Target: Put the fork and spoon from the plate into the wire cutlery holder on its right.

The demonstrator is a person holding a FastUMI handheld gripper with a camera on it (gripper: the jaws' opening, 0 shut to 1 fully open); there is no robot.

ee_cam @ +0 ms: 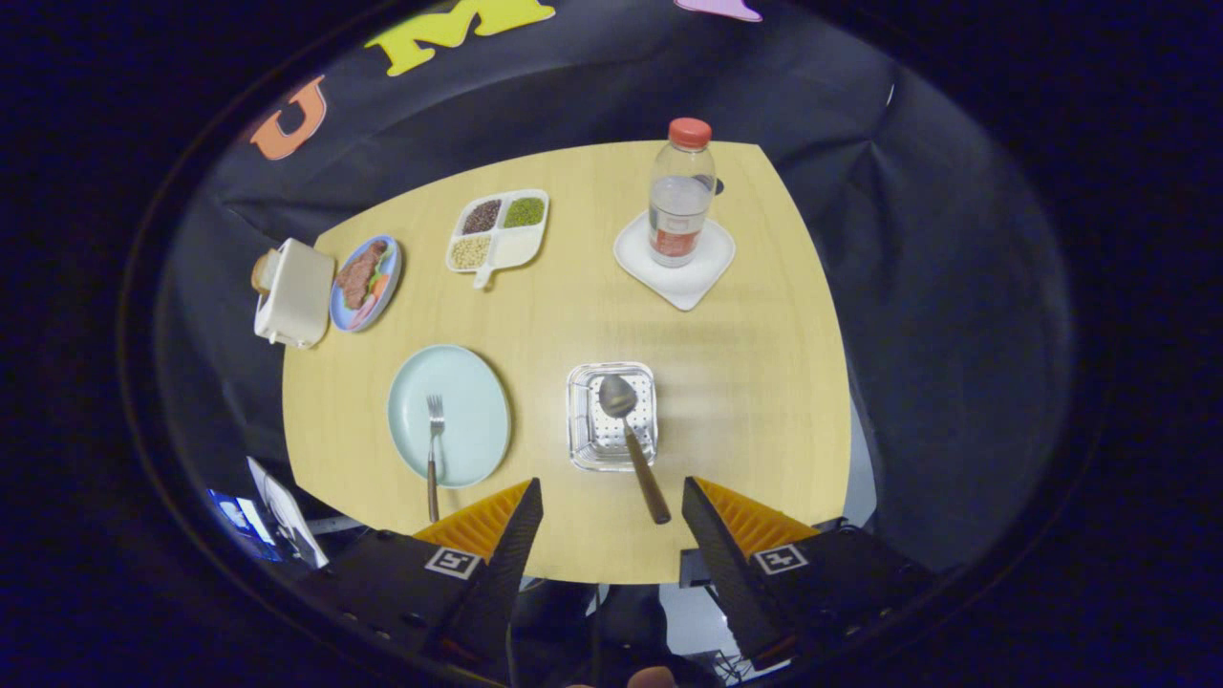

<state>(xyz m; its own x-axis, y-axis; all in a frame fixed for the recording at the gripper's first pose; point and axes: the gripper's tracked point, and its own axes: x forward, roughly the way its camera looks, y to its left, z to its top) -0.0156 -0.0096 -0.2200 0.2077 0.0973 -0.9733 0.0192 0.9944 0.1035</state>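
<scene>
Tongs (611, 506) spread wide and holding nothing, hovering high over the near edge of the desk (745, 382). Spoon (631, 441) already in the wire cutlery holder (611, 417): bowl resting inside, brown handle leaning out over the near rim toward the gap between the fingers. So 1 of 2 pieces done, by the look of it.

Fork (433, 457) left on the pale blue plate (449, 415), which sits just left of the holder. Lies ahead and to the left of the tongs, closer to the left finger than to the right. Long axis running near to far, almost in line with the fingers: tines toward the plate's middle, wooden handle crossing the near rim and poking out over the desk.

Likely next: shift left and drop toward that overhanging handle, the easiest part to pinch since it stands clear of the plate. Fingers probably best set across the handle, 1 on each side. Holder then a short carry back to the right.
</scene>
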